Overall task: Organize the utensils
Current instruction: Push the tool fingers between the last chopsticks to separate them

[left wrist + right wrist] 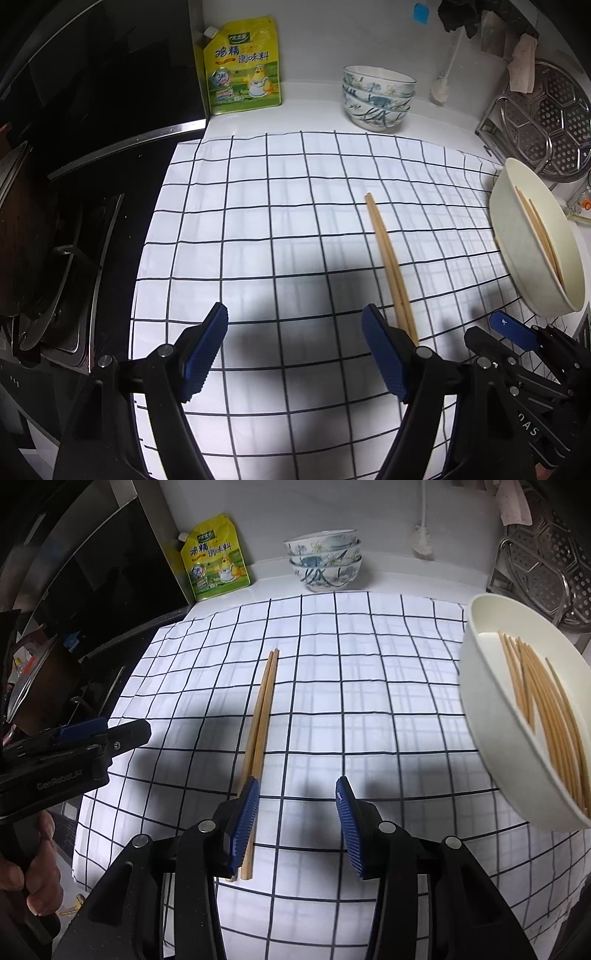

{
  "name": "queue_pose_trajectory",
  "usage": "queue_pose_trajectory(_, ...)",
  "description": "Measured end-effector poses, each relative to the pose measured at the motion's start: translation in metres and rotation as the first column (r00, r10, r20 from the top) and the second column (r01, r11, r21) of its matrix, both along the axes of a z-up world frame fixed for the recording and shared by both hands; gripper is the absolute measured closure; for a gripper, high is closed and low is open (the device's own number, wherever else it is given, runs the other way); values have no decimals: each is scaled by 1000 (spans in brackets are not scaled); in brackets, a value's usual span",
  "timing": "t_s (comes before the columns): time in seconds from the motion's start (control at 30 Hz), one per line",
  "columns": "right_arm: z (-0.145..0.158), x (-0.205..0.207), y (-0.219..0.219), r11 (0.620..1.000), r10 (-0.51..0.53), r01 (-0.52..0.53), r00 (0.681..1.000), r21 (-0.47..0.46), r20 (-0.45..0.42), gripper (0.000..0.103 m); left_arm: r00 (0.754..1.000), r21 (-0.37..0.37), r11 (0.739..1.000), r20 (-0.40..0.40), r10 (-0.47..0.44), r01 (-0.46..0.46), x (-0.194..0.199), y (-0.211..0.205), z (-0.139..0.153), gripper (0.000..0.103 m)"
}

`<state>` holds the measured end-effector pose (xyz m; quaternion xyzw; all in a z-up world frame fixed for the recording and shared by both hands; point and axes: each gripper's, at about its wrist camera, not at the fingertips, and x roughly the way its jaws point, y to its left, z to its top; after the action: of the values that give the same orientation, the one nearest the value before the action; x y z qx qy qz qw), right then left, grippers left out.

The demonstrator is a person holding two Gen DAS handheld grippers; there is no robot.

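A pair of chopsticks [260, 734] lies flat on the checked cloth [369, 701] over the worktop. The right gripper [297, 825] has its jaws apart with nothing between them — the pair runs under its left pad. The left gripper [293, 349] stands wide open and empty, the pair just outside its right pad. More chopsticks sit in the white bowl [491, 716].
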<state>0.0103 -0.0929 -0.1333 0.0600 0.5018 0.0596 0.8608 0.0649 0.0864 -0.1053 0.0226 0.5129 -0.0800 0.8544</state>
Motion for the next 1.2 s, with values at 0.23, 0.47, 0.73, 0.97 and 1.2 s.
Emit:
queue_pose_trajectory(0.23, -18, 5, 3, 1000, -5, 5, 999, 11, -32, 61, 1000, 0, 1000, -4, 11, -11, 1, 8, -7, 28)
queue_pose_trajectory(0.47, -32, 10, 9, 1000, 4, -4, 999, 4, -52, 60, 1000, -5, 1000, -22, 7, -7, -1, 7, -17, 28)
queue_pose_trajectory(0.73, -38, 13, 22, 999, 34, -34, 998, -3, -59, 60, 999, 1, 1000, -34, 10, -10, 1, 9, -24, 28)
queue_pose_trajectory(0.97, -40, 16, 34, 994, 67, -71, 997, -82, -43, 60, 999, 6, 1000, -38, 15, -15, 2, 10, -25, 27)
queue_pose_trajectory(1.2, -42, 15, 41, 984, 94, -96, 995, -150, -19, 65, 1000, 17, 1000, -28, 9, -9, 4, 8, -23, 24)
